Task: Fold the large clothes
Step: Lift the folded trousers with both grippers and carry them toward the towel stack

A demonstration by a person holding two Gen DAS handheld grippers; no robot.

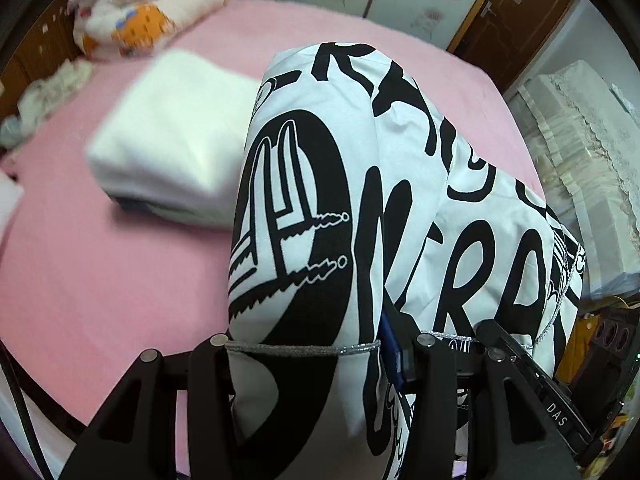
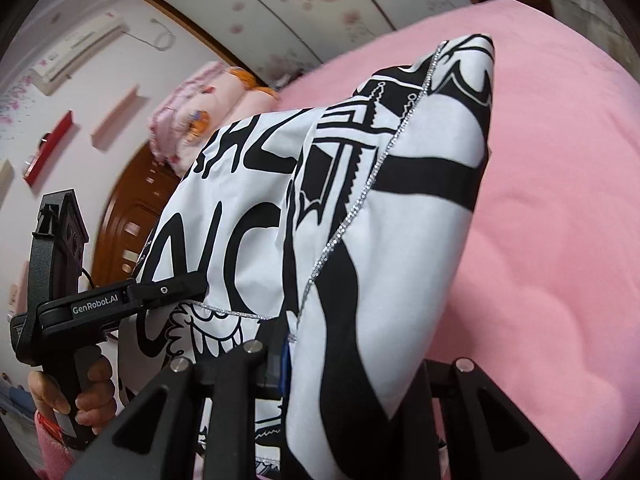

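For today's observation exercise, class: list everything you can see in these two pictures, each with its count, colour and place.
printed garment: one, white with black lettering and a silver trim, held up over the bed
bed sheet: one, pink, covering the bed
folded stack: one, white, on the bed left of the garment
quilt: one, white and orange, far end of the bed
air conditioner: one, white, high on the wall
wall shelves: red and pale, on the wall
left tongs: black, clamped on the garment's trimmed edge
right tongs: black, gripping the garment
hand: one, holding the left tongs' handle
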